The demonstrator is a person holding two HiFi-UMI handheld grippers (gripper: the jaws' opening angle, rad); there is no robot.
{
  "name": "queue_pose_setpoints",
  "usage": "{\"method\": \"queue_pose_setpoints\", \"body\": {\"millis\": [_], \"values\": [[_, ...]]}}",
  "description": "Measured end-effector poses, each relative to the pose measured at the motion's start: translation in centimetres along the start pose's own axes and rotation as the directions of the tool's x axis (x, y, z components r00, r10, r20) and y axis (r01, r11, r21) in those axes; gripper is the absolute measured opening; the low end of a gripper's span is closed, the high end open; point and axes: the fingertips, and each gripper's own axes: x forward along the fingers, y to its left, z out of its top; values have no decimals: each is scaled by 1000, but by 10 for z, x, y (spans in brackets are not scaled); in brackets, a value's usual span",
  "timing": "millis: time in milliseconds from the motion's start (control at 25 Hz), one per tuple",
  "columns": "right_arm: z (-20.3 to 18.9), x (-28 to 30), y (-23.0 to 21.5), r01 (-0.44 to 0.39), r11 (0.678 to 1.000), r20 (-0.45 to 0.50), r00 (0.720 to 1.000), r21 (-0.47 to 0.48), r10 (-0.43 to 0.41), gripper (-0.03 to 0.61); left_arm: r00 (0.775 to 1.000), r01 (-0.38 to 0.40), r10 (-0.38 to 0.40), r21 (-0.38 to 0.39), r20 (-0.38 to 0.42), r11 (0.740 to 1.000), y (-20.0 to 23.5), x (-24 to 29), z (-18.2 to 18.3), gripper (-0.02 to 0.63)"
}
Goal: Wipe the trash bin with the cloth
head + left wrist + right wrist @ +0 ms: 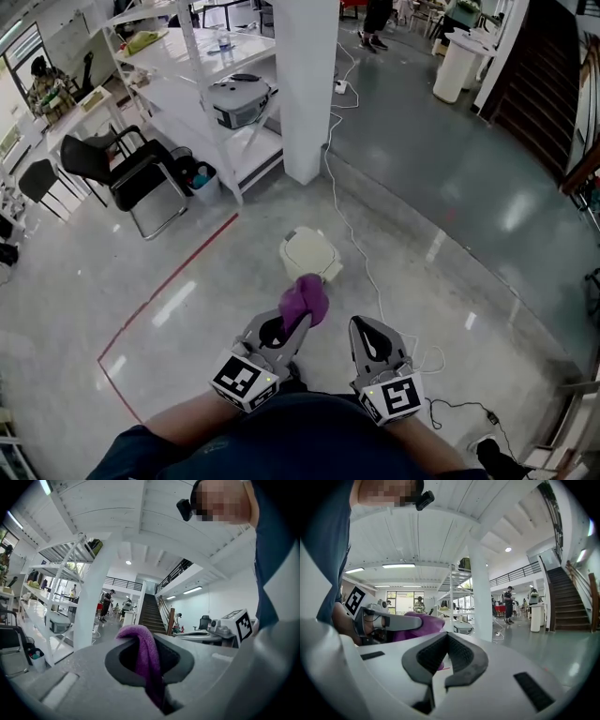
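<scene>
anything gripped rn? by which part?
Left gripper is shut on the purple cloth, pinching a fold of it; the rest bunches past the jaw tips. Right gripper is shut, empty.

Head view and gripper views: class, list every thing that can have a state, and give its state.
left hand-held gripper: shut on the cloth.
right hand-held gripper: shut, empty.
cloth: bunched, clamped between the left jaws.
trash bin: upright on the floor, lid down.

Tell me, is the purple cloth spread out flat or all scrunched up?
Scrunched up. The cloth is a purple wad pinched in the left gripper.
</scene>
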Motion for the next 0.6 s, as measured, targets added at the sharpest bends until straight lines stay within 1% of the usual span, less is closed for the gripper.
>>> {"method": "queue_pose_setpoints", "body": {"millis": [120,280,440,600], "values": [[1,17,-2,0,1000,-9,1000,-18,0,6,1000,-13,13,-10,9,1000,23,5,2,23],[3,36,-11,-8,1000,-29,1000,-5,8,6,1000,-26,26,-25,-2,999,42,18,5,23],[-3,53,-30,-36,999,-48,998,0,36,6,999,-49,49,-29,-18,998,52,38,-1,23],[-3,61,-55,-66,998,-41,997,4,66,6,996,-86,85,-48,-21,995,54,62,-2,23]]}}
